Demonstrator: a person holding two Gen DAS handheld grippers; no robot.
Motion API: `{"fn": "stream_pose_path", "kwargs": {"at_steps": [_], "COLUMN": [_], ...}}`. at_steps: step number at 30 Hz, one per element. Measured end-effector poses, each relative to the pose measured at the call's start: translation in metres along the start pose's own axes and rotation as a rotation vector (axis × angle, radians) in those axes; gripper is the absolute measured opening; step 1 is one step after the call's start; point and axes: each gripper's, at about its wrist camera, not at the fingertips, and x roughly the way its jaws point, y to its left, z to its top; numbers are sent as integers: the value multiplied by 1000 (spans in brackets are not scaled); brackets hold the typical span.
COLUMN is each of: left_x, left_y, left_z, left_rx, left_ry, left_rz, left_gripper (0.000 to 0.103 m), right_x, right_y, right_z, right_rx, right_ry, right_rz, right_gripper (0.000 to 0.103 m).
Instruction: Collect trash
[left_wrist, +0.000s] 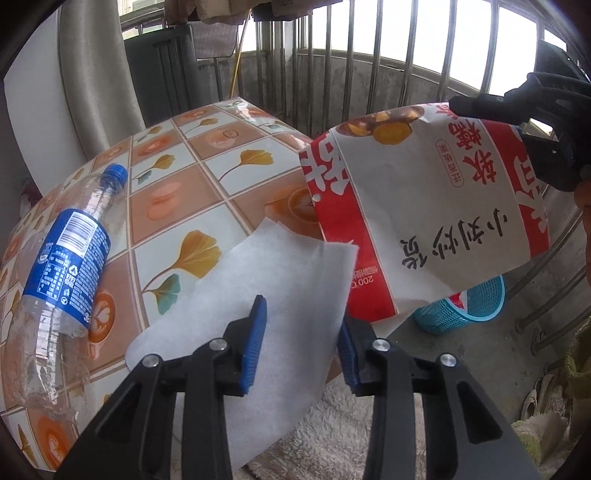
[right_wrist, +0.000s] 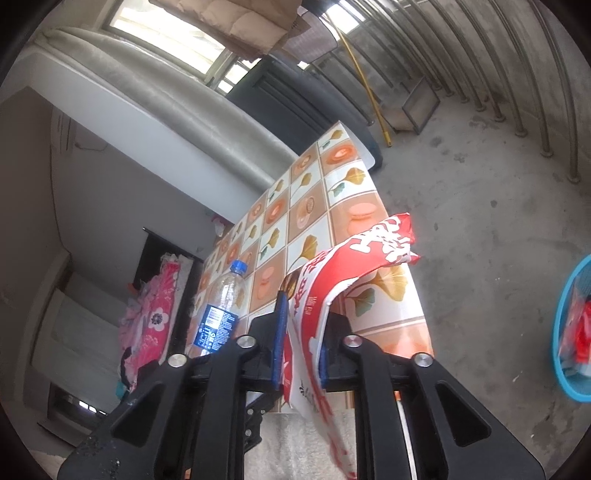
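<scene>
Red-and-white, one snack bag (right_wrist: 332, 291) hangs clamped between the pads of the right hand-held gripper (right_wrist: 303, 332), lifted beside the counter (left_wrist: 207, 184). One clear bottle (left_wrist: 62, 258) and one white paper sheet (left_wrist: 258, 295) lie on the counter. The left hand-held gripper (left_wrist: 303, 347) stands apart over the sheet, gripping nothing. One blue basket (left_wrist: 465, 306) sits on the floor, half hidden behind the bag in the left view and cut off at the edge in the right view, which hides the sheet.

On the table (left_wrist: 207, 177) a bottle (left_wrist: 62, 258) lies at the left and a tissue (left_wrist: 258, 295) overhangs the near edge, with a snack bag (left_wrist: 436, 206) raised off the table to the tissue's right and, beyond on the floor (right_wrist: 480, 221), a basket (left_wrist: 461, 306) holding wrappers.
</scene>
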Motion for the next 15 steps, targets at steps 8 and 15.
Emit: {"fn": "stream_pose_path", "kwargs": {"at_steps": [8,15], "left_x": [1,-4], "left_y": [7,8], "left_z": [5,8], "left_rx": [-32,-40], "left_ry": [18,10], "left_rz": [30,34], "left_gripper": [3,2], "right_x": [1,-3], "right_y": [-7,-7], "right_z": [-2,1], "right_rx": [28,48], "right_ry": [13,5], "right_rz": [24,66], "right_gripper": [1,1]}}
